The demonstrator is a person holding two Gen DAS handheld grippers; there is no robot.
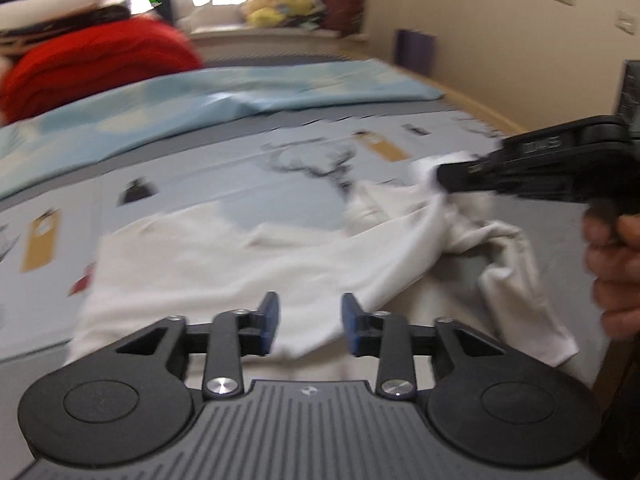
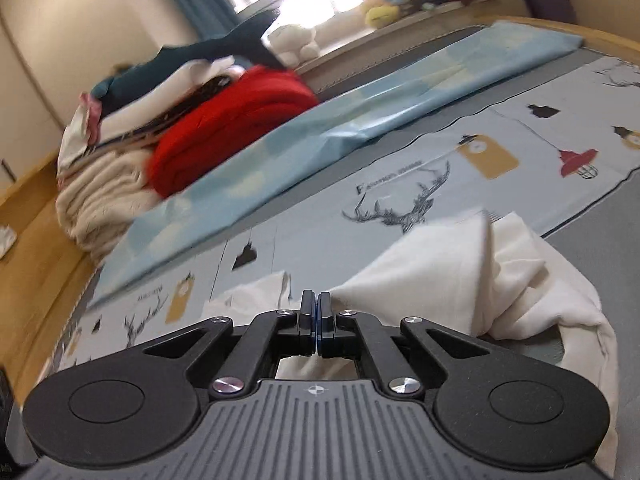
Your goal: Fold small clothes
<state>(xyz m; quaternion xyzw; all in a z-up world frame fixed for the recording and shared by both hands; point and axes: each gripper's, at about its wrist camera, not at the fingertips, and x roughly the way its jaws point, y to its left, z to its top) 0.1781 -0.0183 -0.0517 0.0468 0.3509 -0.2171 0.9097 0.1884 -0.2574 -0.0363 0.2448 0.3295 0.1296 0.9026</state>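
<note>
A small white garment [image 1: 224, 264] lies on the patterned grey bed sheet [image 1: 200, 184]. My left gripper [image 1: 308, 320] is open just above its near edge, holding nothing. My right gripper [image 1: 444, 178] comes in from the right in the left wrist view, shut on a bunched part of the garment and lifting it off the sheet. In the right wrist view my right gripper [image 2: 316, 320] has its jaws closed together, with the white garment [image 2: 460, 276] rumpled in front and beneath.
A light blue folded sheet [image 2: 320, 132] lies across the bed behind. A pile of clothes with a red item [image 2: 224, 132] on it stands at the far left. Stuffed toys [image 2: 384, 4] sit on the window sill. The wall and wooden bed edge [image 1: 480, 108] are at the right.
</note>
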